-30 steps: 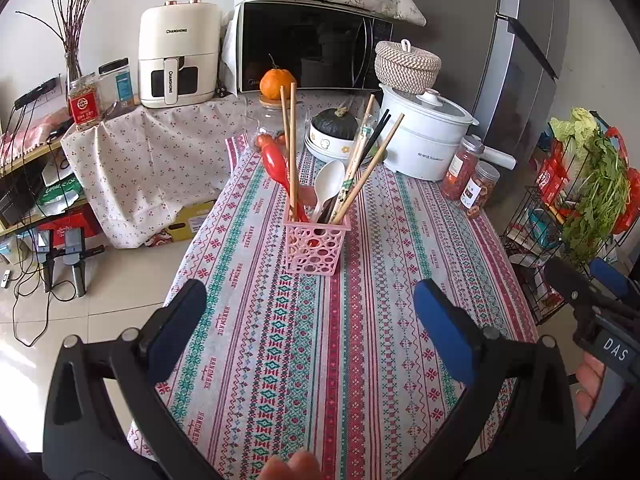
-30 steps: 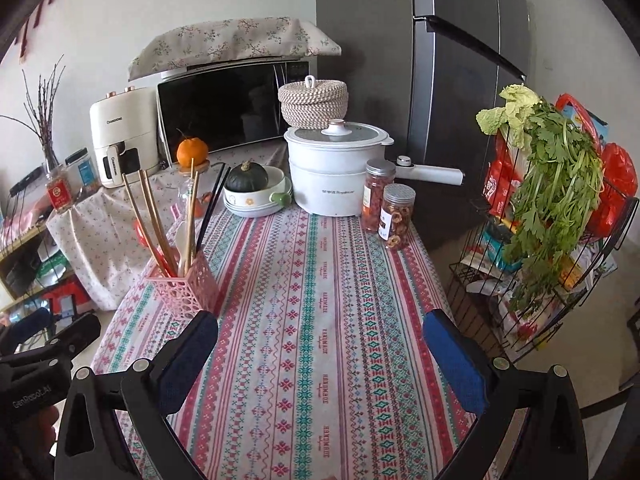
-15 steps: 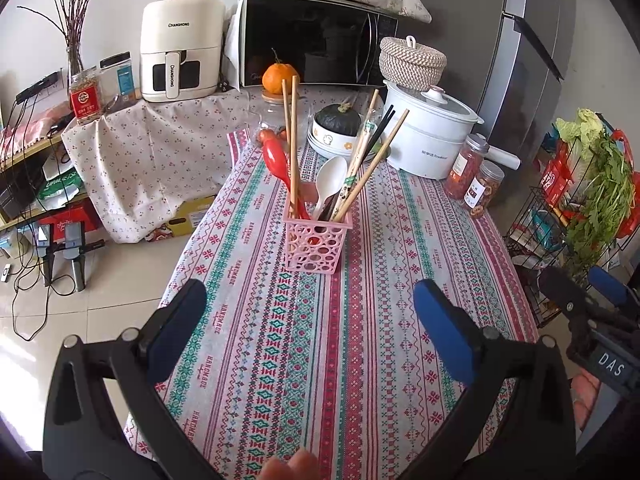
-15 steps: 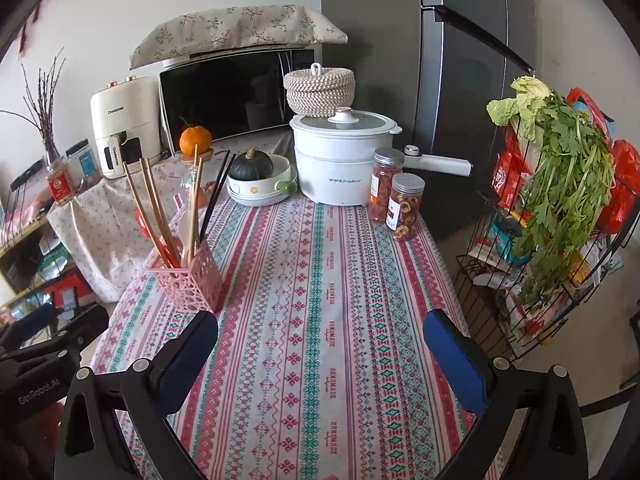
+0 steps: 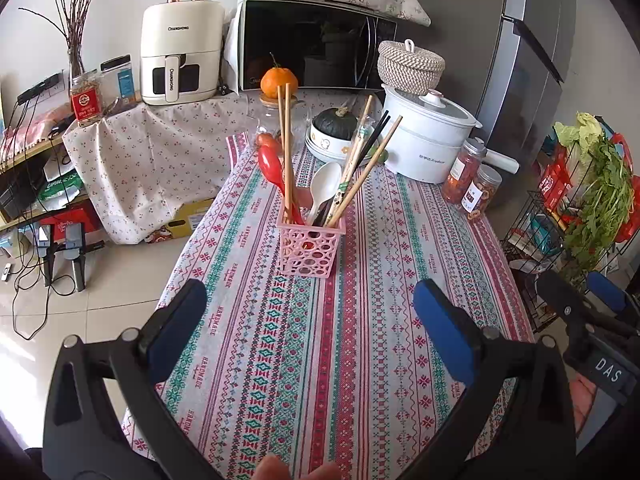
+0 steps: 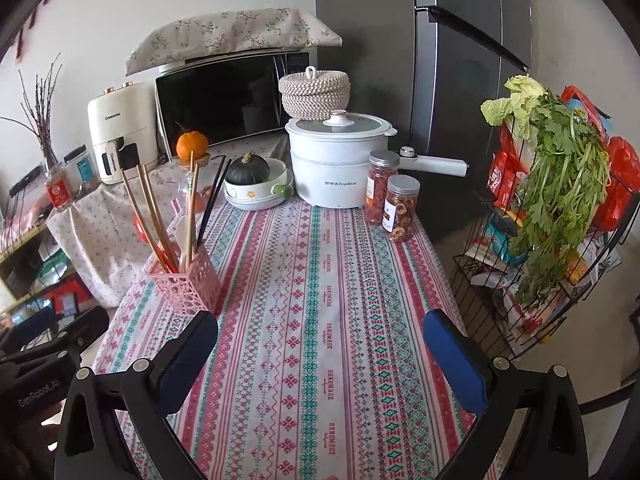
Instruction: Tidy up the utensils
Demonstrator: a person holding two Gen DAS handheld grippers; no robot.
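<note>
One pink perforated utensil holder [image 5: 310, 248] stands upright on the patterned tablecloth [image 5: 304, 360], toward the table's left side and ahead of your left gripper [image 5: 310, 312]. Inside it lean several wooden chopsticks [image 5: 285, 140], a pair of black chopsticks [image 5: 368, 148], a white spoon [image 5: 326, 188] and a red spoon [image 5: 274, 168]; the handles fan outward above the rim. In the right wrist view the same holder [image 6: 188, 284] sits just beyond the left blue pad of your right gripper [image 6: 320, 344], with the utensils tilted to either side.

Your left gripper is released, its blue fingers [image 5: 442, 328] spread wide over bare cloth and grasping nothing. Your right gripper is likewise released and empty, pads well apart above the middle of the table. Each gripper appears at the edge of the other's view: the right one at the far right of the left wrist view, the left one at the lower left of the right wrist view.

Beyond the holder, at the table's far end, you see a white bowl holding a dark green squash [image 6: 247, 169], a white electric pot [image 6: 338, 164] with a glass lid, and two clear jars [image 6: 394, 204] of dried fruit just beside it. Behind these stand a microwave [image 6: 232, 104] under a floral cover, a woven lidded basket [image 6: 314, 92], an orange [image 5: 279, 83] and a cream air fryer [image 5: 182, 52]. A wire rack [image 6: 560, 216] with leafy greens stands to the table's right, near the grey refrigerator [image 6: 460, 60]
</note>
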